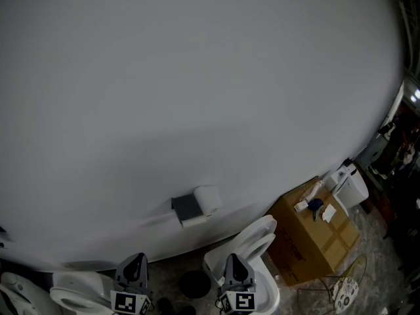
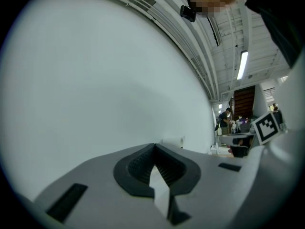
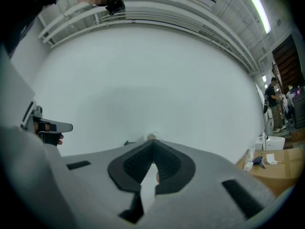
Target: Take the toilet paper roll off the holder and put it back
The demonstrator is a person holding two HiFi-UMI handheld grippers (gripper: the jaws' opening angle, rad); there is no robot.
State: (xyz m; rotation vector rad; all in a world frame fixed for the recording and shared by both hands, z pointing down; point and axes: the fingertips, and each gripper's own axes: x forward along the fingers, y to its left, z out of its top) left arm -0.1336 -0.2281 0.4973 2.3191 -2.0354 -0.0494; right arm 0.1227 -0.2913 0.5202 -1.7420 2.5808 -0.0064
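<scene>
The white toilet paper roll (image 1: 207,199) sits on a dark grey holder (image 1: 186,208) fixed low on the white wall. Both grippers are held side by side at the bottom of the head view, well short of the wall. My left gripper (image 1: 136,261) is shut with nothing in it, and in its own view the left gripper (image 2: 155,147) shows the roll (image 2: 172,141) small and far off to the right of its tips. My right gripper (image 1: 235,261) is also shut and empty. Just beyond the tips of the right gripper (image 3: 152,144) the roll (image 3: 151,137) peeks out.
A white toilet (image 1: 252,248) stands below the holder, under my right gripper. Another white toilet (image 1: 73,291) is at the lower left. A cardboard box (image 1: 315,236) with small items on top stands to the right, against the wall. A person (image 3: 275,104) stands far off at the right.
</scene>
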